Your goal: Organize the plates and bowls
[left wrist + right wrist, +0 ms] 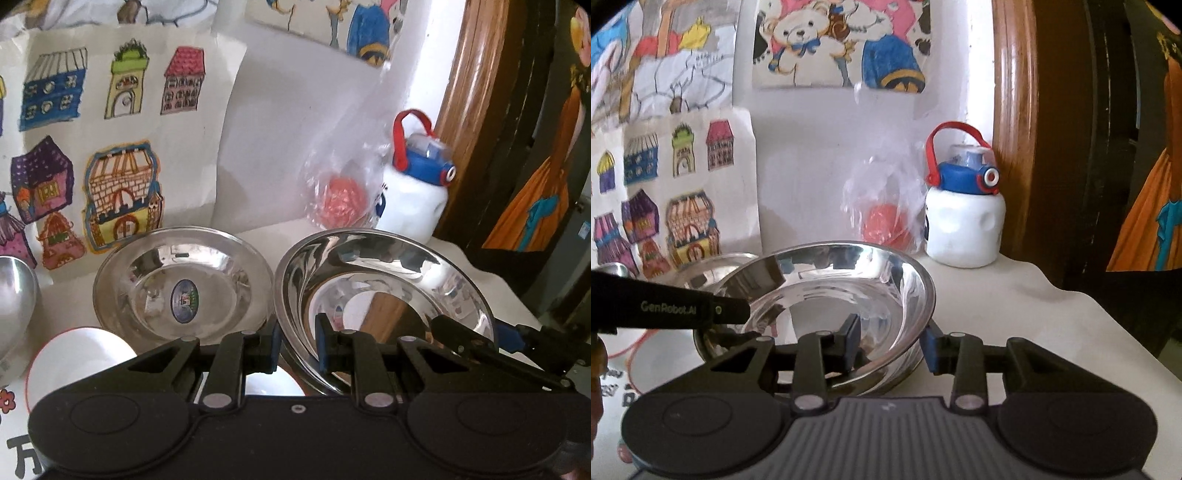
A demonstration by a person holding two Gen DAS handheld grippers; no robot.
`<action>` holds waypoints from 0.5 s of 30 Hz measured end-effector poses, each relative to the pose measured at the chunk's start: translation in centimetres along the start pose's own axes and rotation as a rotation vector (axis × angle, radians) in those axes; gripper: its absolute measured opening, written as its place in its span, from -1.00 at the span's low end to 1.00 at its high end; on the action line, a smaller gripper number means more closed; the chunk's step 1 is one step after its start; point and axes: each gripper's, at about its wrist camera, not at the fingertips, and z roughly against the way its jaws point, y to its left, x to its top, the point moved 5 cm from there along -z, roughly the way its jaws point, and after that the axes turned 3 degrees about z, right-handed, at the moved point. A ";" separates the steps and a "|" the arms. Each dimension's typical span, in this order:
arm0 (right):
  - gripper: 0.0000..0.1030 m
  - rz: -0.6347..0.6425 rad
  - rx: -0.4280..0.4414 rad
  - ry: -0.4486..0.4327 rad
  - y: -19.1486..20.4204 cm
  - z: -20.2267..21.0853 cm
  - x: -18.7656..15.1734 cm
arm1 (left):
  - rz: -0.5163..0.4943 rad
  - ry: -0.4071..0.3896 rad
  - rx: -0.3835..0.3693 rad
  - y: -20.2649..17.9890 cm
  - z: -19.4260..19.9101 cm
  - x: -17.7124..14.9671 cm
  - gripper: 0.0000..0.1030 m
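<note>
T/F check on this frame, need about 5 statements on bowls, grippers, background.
1. Both grippers straddle the rim of the same steel bowl. True: left gripper, right gripper.
2. The second steel bowl has a sticker inside. True.
3. The water bottle has a green lid. False: blue lid, red strap.
4. The held bowl is full of food. False: empty.
5. The plastic bag sits left of the bottle. True.

A plate (pixel 183 288) is lying left of a tilted bowl (pixel 384 291) on the table (pixel 1015 295); behind them, a bag (pixel 341 188) is sitting left of a bottle (pixel 413 199).
</note>
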 end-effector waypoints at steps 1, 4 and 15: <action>-0.23 0.004 -0.003 0.006 0.0 -0.2 0.0 | 0.000 0.007 0.003 0.1 -0.3 0.0 -0.60; -0.23 0.019 -0.009 0.022 0.0 -0.8 -0.1 | -0.009 0.027 0.016 0.1 -1.1 -0.1 -0.60; -0.17 0.031 0.003 0.060 0.4 -1.8 -0.2 | -0.058 0.024 0.082 -0.3 -2.1 0.1 -0.60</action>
